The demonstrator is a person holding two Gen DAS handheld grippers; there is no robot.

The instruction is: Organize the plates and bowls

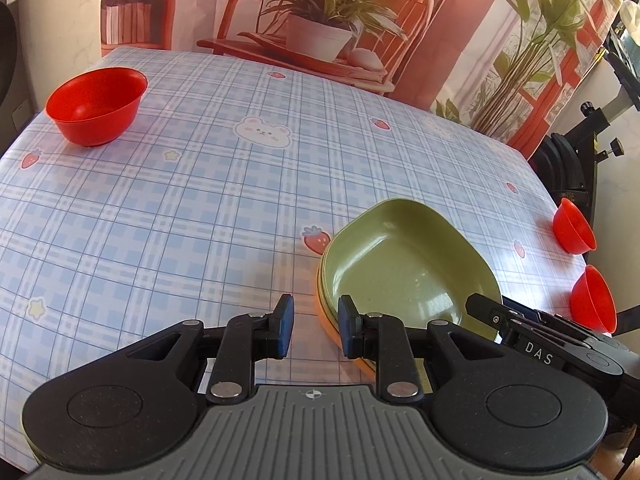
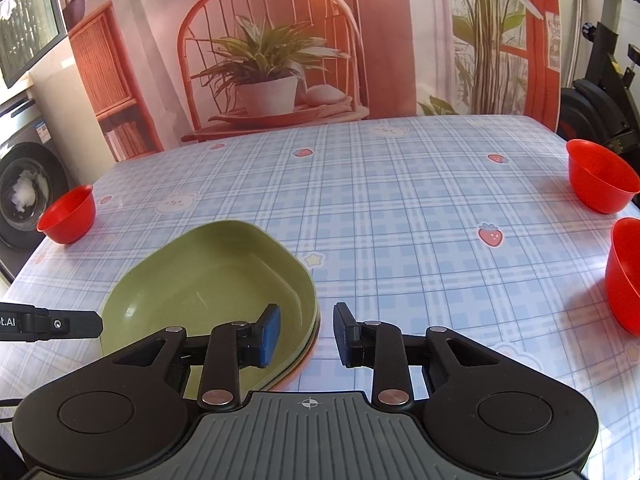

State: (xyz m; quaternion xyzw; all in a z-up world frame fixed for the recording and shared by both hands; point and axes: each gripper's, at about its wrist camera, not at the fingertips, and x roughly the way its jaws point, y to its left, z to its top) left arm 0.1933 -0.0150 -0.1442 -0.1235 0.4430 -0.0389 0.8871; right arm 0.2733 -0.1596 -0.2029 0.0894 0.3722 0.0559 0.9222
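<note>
1. While both tongs hover low over the worktop (image 1: 200, 208), writing shows up: "DAS" in white on the right tongs' body at the edge of the left view, and "t.AI", cut off, on the left tongs' arm at the edge of the right view.
2. Left tongs (image 1: 314, 330): released, blue pads apart with bare cloth between them, the right pad just at the plate stack's near rim.
3. Right tongs (image 2: 306, 334): released too, the stack's rim running up between the pads, left pad over the green plate (image 2: 208, 284), neither pad pressing on it.
4. The plates sit stacked on the checked cloth near the front, green on top, an orange edge (image 1: 326, 322) peeking out underneath.
5. Three red bowls stand apart: one far left (image 1: 96, 106), two at the right edge (image 2: 602, 182) (image 2: 626, 276).
6. Only the right view catches a washing machine (image 2: 24, 196) at left; both show black exercise gear (image 1: 576, 160) on the right.
7. Behind the worktop hangs a backdrop (image 2: 260, 60) printed with a chair and potted plant.
</note>
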